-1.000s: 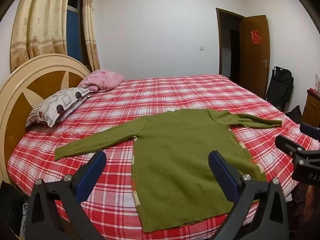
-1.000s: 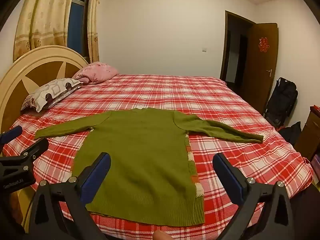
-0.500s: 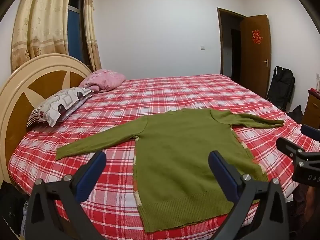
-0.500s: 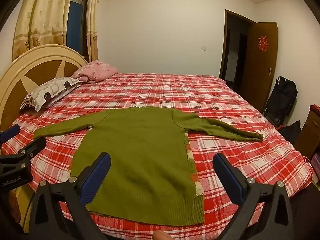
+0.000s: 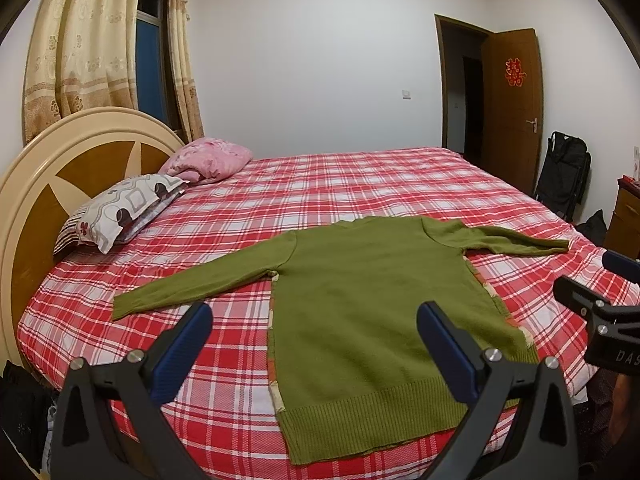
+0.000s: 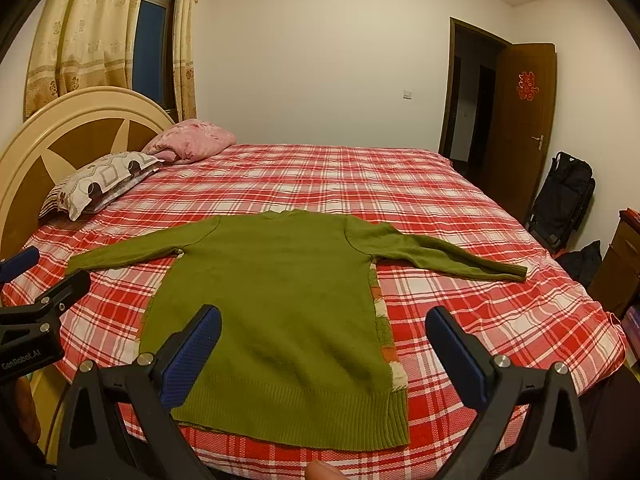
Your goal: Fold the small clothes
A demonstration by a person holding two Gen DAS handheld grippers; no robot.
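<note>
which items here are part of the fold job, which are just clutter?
Job:
green sweater, spread flat with sleeves out
left gripper, open, empty
right gripper, open, empty
plaid bed, the work surface

Lying about:
patterned pillow
pink bundle by the headboard
black bag beside the door
wooden cabinet

Warm, even ceiling light; sharp focus, soft shadows, fisheye-bent dark corners.
</note>
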